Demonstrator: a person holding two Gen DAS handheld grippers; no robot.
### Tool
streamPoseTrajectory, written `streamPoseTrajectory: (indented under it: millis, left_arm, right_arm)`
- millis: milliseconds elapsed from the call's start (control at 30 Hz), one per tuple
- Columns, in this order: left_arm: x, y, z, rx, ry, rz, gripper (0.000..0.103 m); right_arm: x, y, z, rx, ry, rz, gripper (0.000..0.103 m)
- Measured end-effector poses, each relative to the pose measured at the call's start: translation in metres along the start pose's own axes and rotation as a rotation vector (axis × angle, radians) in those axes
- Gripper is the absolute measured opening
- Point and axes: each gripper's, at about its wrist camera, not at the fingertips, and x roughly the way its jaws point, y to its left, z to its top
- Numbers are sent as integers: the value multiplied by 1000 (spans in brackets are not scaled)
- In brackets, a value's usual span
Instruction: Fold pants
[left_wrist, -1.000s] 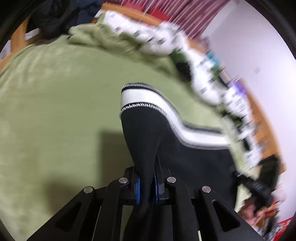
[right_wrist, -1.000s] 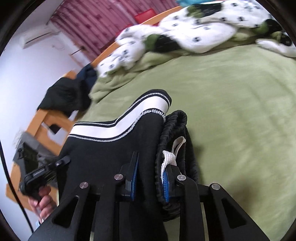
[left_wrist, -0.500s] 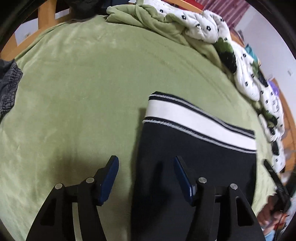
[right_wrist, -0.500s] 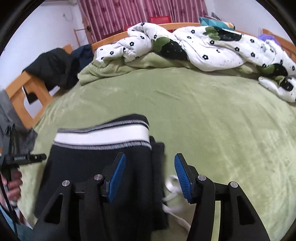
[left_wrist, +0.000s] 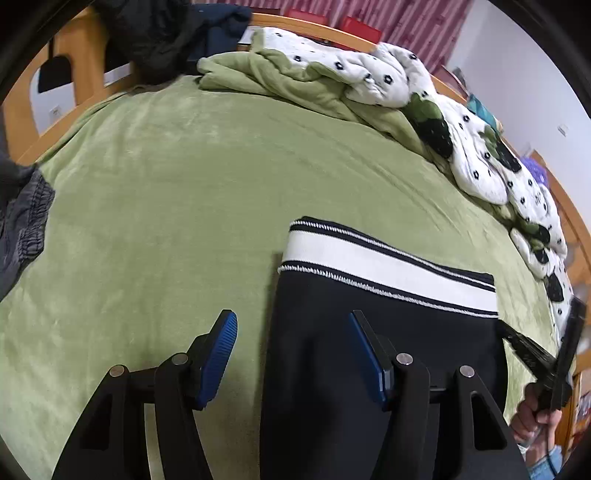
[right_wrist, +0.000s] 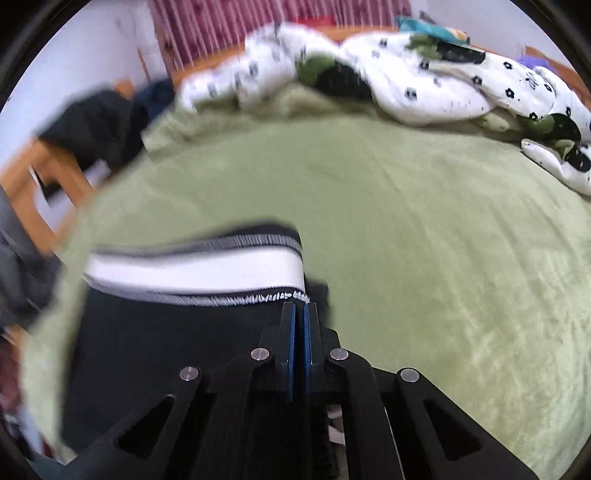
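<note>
The black pants (left_wrist: 369, 347) with a white striped band lie folded flat on the green bedspread (left_wrist: 184, 184). My left gripper (left_wrist: 291, 350) is open above the pants' left edge, one blue pad over the bedspread, the other over the black cloth. In the right wrist view the pants (right_wrist: 177, 332) lie at lower left. My right gripper (right_wrist: 299, 317) has its pads pressed together at the pants' right edge, with no cloth showing between them. The right gripper and the hand holding it also show in the left wrist view (left_wrist: 546, 365).
A white flowered quilt (left_wrist: 461, 122) and a green blanket (left_wrist: 288, 85) are bunched along the far side of the bed. Dark clothes (left_wrist: 159, 33) hang on the wooden bed frame. A grey garment (left_wrist: 22, 225) lies at the left edge.
Both grippers let go of the pants, which now lie flat. The left gripper stays open and has drawn back slightly. The right gripper opened, then closed empty at the pants' edge.
</note>
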Motion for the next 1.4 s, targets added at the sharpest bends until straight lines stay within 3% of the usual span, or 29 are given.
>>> streamPoseTrajectory:
  millis: [167, 300, 467, 567, 767, 867, 967, 1100, 1233, 1333, 1400]
  left_arm:
    - [5, -7, -1, 33, -43, 50, 59]
    - [5, -14, 9, 27, -114, 14, 59]
    - [19, -31, 13, 85, -193, -24, 59]
    - [61, -35, 8, 118, -81, 66, 61]
    - [84, -10, 10, -46, 7, -55, 64]
    - [87, -5, 8, -80, 23, -75, 64]
    - [80, -15, 0, -24, 24, -53, 64]
    - [63, -31, -19, 139, 42, -19, 63]
    - [38, -31, -46, 254, 54, -36, 62]
    - [17, -20, -68, 279, 62, -64, 62]
    - [2, -10, -86, 263, 73, -84, 62]
  right_arm:
    - [-28, -3, 13, 55, -55, 63, 9]
    - [-41, 0, 30, 111, -169, 99, 39]
    - [-14, 16, 45, 104, -160, 121, 39]
    - [33, 18, 39, 24, -66, -8, 24]
    - [47, 0, 38, 71, -65, 2, 24]
    - [46, 4, 36, 55, -72, -25, 24]
    - [44, 14, 32, 20, -84, -82, 23]
    - [21, 26, 27, -50, -109, -165, 33]
    - [-28, 23, -2, -111, -89, -47, 34]
    - [-51, 25, -41, -171, -76, -45, 44]
    - [-47, 30, -66, -230, -2, -81, 44]
